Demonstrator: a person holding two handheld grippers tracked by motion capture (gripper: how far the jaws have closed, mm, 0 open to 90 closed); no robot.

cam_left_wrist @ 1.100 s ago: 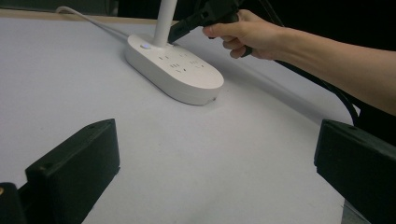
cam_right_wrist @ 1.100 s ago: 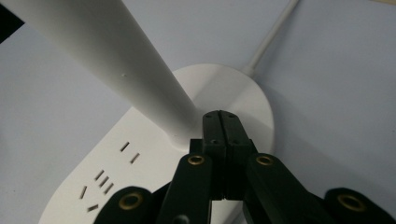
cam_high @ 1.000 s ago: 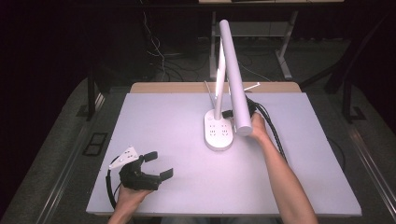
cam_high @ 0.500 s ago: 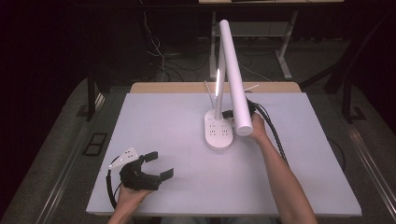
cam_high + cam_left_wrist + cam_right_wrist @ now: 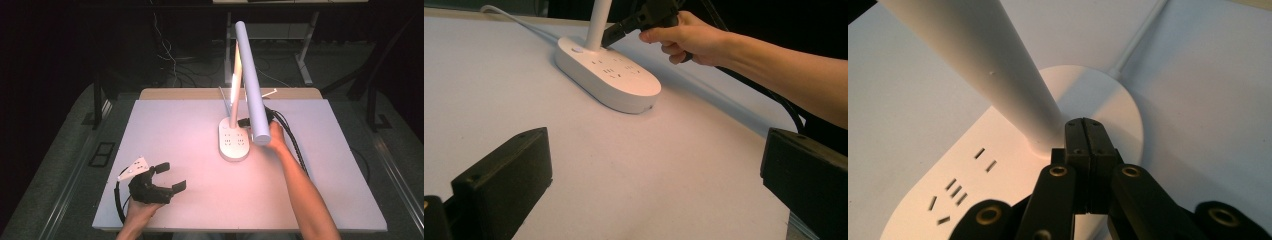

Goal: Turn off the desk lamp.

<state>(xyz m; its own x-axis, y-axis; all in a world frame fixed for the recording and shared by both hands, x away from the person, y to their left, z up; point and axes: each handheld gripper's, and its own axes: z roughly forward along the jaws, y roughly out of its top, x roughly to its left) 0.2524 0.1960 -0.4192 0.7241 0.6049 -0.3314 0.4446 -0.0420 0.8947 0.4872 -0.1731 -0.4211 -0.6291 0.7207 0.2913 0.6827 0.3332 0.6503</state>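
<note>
1. Lamp base (image 5: 233, 142), a white oval with socket slots on top, sits on the tabletop (image 5: 175, 135) near its far middle; every slot looks empty.
2. Its post (image 5: 983, 65) rises from the far end of the base, and the long lamp head (image 5: 250, 75) slants above.
3. Right tool (image 5: 1085, 131), jaws pressed together, has its tip at the foot of the post, seemingly touching the base.
4. Left tool (image 5: 167, 176) rests near the front left edge, jaws spread, nothing between them.
5. The left gripper view adds a small button (image 5: 576, 49) beside the post.
</note>
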